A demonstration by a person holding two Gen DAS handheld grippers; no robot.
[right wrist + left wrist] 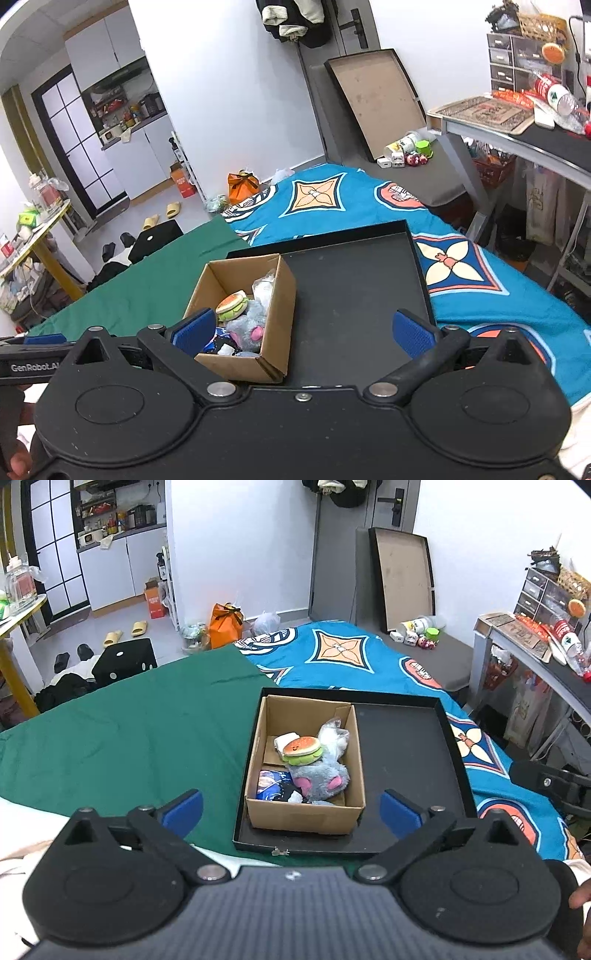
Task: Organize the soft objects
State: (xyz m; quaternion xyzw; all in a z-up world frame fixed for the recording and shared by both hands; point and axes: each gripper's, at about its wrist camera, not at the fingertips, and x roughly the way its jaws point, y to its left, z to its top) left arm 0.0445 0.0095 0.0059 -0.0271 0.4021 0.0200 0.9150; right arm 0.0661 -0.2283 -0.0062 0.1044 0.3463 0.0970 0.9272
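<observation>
A brown cardboard box (258, 812) (275, 317) stands in the left half of a shallow black tray (406, 746) (351, 295) on the bed. Inside lie a burger plush (301, 750) (232, 304), a grey plush with pink ears (321, 779) (246, 325), a clear crinkly bag (334, 736) and a blue printed packet (271, 784). My left gripper (291, 810) hangs open above the box's near edge, nothing between its blue pads. My right gripper (303, 328) is open too, over the tray beside the box, and empty.
A green cloth (140, 731) and a blue patterned blanket (351, 653) cover the bed. A second tray (402, 576) leans on the far wall. A cluttered desk (535, 642) stands right. Bags, slippers and a black cube (125, 661) lie on the floor beyond.
</observation>
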